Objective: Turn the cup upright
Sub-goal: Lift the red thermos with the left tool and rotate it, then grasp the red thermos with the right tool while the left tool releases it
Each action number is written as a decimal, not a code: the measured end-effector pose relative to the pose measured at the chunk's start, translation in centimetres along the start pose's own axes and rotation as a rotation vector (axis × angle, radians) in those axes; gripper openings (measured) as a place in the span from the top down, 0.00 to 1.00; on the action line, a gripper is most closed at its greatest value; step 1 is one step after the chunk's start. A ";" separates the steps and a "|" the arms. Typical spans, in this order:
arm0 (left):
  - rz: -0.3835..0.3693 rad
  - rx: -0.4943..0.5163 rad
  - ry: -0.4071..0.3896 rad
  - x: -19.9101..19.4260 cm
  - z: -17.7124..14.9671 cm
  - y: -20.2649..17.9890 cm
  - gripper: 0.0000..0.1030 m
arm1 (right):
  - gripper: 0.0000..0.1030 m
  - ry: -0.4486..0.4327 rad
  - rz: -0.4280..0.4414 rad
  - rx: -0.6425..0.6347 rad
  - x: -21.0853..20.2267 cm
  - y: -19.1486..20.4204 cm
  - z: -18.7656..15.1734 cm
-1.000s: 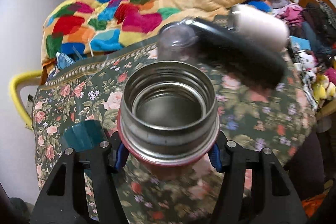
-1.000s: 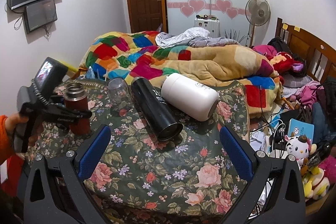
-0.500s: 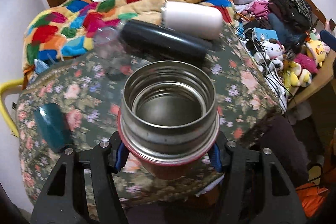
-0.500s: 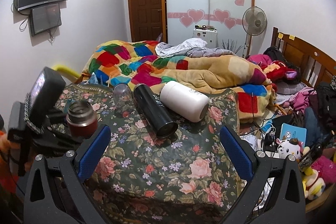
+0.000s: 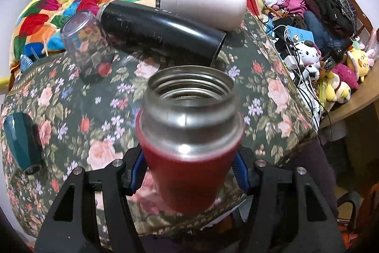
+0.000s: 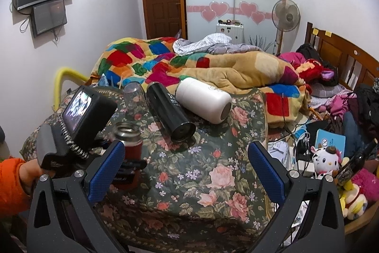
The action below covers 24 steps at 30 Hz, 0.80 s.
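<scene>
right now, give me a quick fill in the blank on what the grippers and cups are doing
1. The left gripper is shut on the ____ flask with the steel mouth.
2. The right gripper holds ____.
3. The black bottle lies on its ____, beside the white flask.
4. The clear glass stands mouth ____ on the floral cloth.

Missing: red; nothing; side; down
</scene>
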<state>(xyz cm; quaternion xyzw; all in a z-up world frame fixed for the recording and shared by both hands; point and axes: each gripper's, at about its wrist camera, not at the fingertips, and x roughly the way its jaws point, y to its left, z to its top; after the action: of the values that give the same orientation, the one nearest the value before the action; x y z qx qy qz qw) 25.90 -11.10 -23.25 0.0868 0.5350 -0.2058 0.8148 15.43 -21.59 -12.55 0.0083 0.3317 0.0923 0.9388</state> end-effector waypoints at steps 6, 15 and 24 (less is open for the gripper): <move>0.000 -0.019 0.011 1.9 1.5 0.4 0.41 | 0.00 0.046 0.009 0.012 1.6 -0.2 -0.3; 0.015 -0.037 0.041 4.3 1.5 0.9 0.41 | 0.00 0.084 0.003 0.006 2.9 -0.2 -0.3; 0.049 -0.014 -0.066 0.5 0.5 1.2 0.40 | 0.00 0.100 -0.001 -0.003 3.8 0.6 0.3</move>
<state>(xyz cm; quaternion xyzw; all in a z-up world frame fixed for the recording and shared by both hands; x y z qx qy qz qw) 27.04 -10.32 -23.56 0.0873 0.5072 -0.1850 0.8372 18.42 -20.26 -14.62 0.0021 0.3779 0.0926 0.9212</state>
